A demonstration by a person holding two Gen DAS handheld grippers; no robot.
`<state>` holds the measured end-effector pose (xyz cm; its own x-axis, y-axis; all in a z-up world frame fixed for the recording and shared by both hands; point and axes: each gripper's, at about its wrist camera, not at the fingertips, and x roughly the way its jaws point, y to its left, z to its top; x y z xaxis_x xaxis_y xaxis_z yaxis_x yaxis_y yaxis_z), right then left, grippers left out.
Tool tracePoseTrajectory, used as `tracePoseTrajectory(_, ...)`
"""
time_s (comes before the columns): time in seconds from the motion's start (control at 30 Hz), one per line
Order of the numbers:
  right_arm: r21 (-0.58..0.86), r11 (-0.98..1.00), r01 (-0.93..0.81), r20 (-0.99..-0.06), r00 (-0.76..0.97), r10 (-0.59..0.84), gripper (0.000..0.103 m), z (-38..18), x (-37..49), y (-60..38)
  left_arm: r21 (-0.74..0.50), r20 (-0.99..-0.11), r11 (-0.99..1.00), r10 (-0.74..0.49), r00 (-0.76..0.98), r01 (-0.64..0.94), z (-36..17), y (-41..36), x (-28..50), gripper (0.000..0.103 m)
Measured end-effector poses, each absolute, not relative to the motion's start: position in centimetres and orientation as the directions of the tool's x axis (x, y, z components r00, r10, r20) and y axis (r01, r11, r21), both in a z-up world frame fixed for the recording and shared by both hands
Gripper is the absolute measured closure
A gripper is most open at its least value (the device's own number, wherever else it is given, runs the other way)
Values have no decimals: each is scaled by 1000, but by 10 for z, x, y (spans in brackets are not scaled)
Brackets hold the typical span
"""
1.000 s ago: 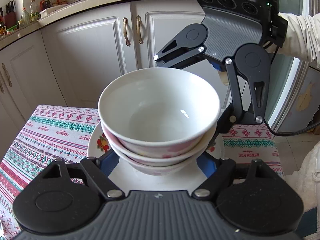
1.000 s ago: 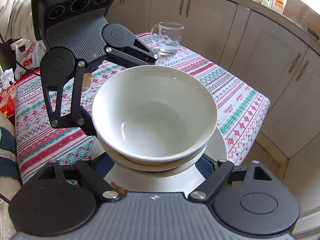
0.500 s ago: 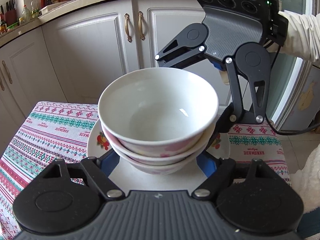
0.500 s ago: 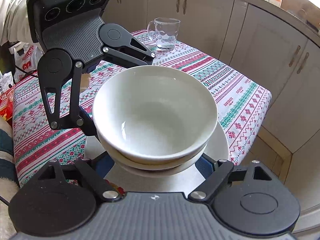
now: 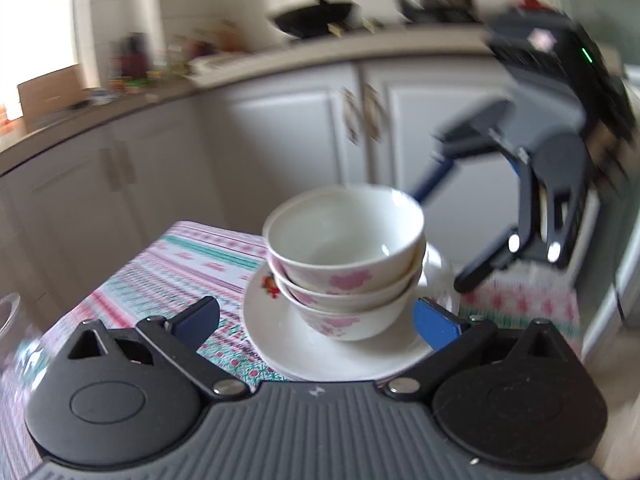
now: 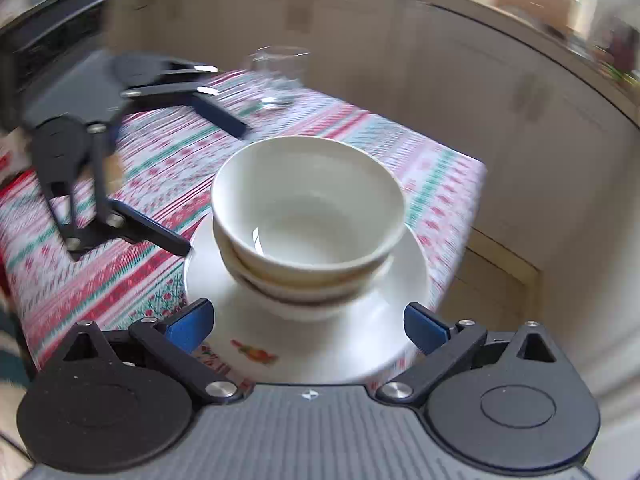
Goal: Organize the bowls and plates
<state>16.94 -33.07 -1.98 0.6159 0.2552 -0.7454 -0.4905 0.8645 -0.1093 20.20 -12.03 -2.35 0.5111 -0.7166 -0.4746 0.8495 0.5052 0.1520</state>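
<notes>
Left wrist view: left gripper (image 5: 316, 320) and right gripper (image 6: 308, 322), jaws just opened wide, flank stacked bowls (image 5: 344, 264) untouched.

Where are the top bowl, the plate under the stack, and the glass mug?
top bowl (image 6: 316, 216): right wrist view, inner wall of the bowl.
plate (image 6: 360, 344): right wrist view, bare rim near the camera.
glass mug (image 6: 280, 74): right wrist view, blurred side wall, far end of the table.
</notes>
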Motion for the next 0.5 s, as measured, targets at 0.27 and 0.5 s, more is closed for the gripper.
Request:
tracePoseTrajectory(0.27,-44,999,1,-673,739,-30,0,-2,119,-306,144,-383,770,-536,753,621,-1,-103,147,1)
tracePoseTrajectory(0.5,3,987,159,-602,789,-125,0,18,76,-277,84,-392,850,-452,801,520,20,-84,115,1)
